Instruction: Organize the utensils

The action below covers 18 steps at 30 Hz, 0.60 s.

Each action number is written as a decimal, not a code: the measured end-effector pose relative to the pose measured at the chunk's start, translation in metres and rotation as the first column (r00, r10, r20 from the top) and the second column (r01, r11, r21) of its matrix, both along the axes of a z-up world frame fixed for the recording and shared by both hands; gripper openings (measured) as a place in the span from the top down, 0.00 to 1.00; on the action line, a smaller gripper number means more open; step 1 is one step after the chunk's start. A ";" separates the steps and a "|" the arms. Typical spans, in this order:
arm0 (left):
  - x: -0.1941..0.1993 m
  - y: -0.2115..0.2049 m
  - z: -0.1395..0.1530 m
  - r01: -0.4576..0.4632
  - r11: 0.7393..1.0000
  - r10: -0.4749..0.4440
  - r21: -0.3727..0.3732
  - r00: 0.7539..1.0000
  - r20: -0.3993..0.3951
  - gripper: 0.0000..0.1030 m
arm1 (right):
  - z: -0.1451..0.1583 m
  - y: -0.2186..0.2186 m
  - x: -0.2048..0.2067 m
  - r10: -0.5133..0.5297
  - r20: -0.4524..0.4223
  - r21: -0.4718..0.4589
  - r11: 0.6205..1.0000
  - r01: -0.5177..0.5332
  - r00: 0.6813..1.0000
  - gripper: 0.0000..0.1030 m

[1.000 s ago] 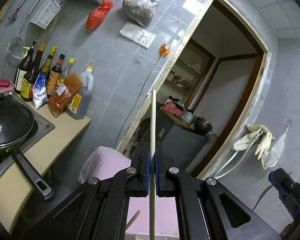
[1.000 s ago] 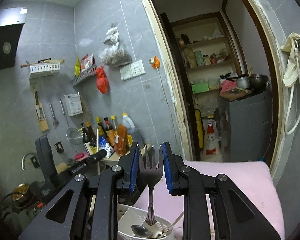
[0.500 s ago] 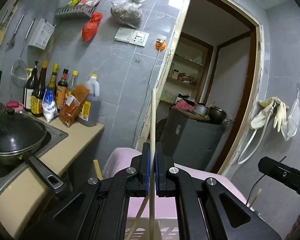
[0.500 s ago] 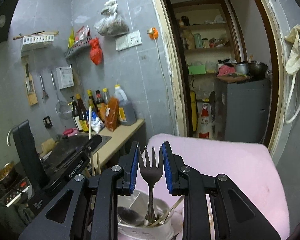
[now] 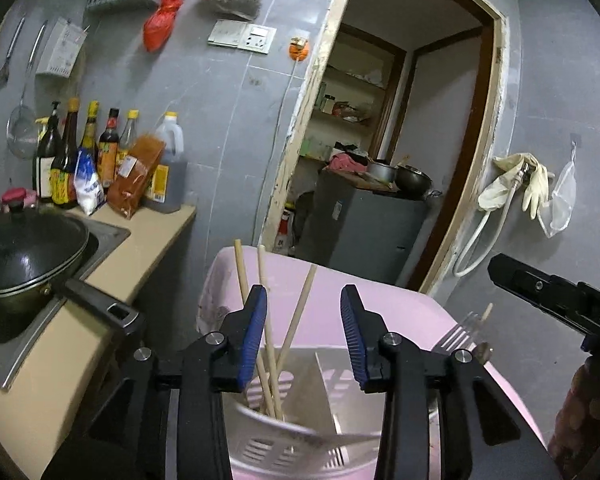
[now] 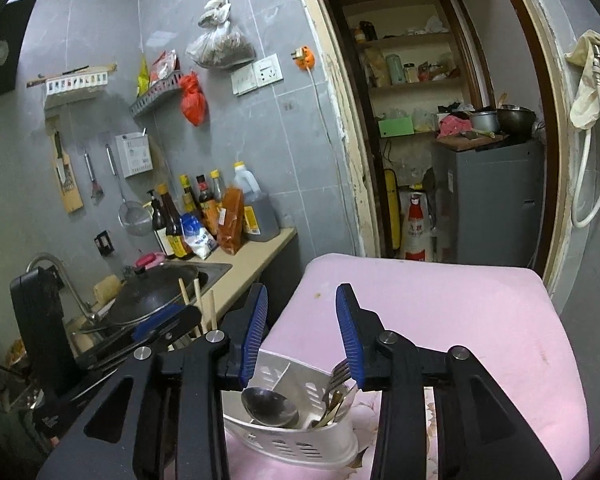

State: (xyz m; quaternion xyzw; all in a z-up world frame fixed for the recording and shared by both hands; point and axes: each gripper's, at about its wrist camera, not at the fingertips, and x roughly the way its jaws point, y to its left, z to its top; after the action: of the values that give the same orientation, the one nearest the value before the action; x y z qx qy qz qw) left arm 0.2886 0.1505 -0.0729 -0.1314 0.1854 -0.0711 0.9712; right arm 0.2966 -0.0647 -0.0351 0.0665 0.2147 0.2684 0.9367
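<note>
**Both utensils released into the caddy**

Half a second ago: left fingers pinched on one chopstick, right fingers pinched on a fork. Now: left gripper (image 5: 304, 332) spread wide and empty, right gripper (image 6: 302, 330) likewise spread with nothing between the blue pads.

Chopsticks (image 5: 266, 336) standing tilted in the left compartment of the white caddy (image 5: 268, 436), three of them, leaning against one another. Fork (image 6: 338, 376) resting tines-up in the right compartment, beside a spoon (image 6: 270, 402) with its bowl upward; also visible from the left wrist view at the caddy's far right (image 5: 454, 334). Divider wall between the chopstick side and the cutlery side.

Caddy set on the near edge of the pink cushion (image 6: 440, 300), close to the worktop (image 5: 112, 280) end by the sink.

Judged from this: two items sorted by type, drop step complete for both hands. Remaining loose utensils not visible here, so extent of work left unclear.
</note>
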 end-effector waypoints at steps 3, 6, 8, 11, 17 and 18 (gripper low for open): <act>-0.010 0.003 0.009 -0.004 1.000 0.004 -0.016 1.000 0.006 0.61 | 0.006 -0.003 -0.007 -0.020 0.018 0.005 1.000 0.020 1.000 0.56; -0.017 0.004 0.020 -0.010 1.000 0.010 -0.011 1.000 0.002 0.53 | 0.011 -0.005 -0.015 -0.045 0.037 0.007 0.999 0.044 0.998 0.49; -0.021 0.004 0.027 -0.012 1.000 0.012 -0.005 1.000 -0.003 0.46 | 0.015 -0.009 -0.021 -0.066 0.047 0.005 0.998 0.066 0.997 0.45; -0.025 0.002 0.036 0.006 1.000 -0.006 0.004 1.000 -0.022 0.42 | 0.019 -0.016 -0.031 -0.104 0.061 0.012 0.995 0.104 0.993 0.30; -0.043 -0.007 0.049 0.018 0.999 -0.017 0.041 1.000 -0.021 0.23 | 0.023 -0.033 -0.050 -0.173 0.072 0.018 0.985 0.172 0.982 0.18; -0.046 -0.007 0.051 0.017 0.999 -0.016 0.038 1.000 -0.021 0.18 | 0.024 -0.036 -0.054 -0.180 0.074 0.017 0.984 0.179 0.981 0.17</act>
State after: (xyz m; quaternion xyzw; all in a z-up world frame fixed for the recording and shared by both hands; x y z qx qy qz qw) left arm 0.2424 0.1435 -0.0222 -0.1119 0.1979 -0.0743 0.9710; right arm 0.2431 -0.1002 -0.0113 0.0805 0.1712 0.1863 0.9641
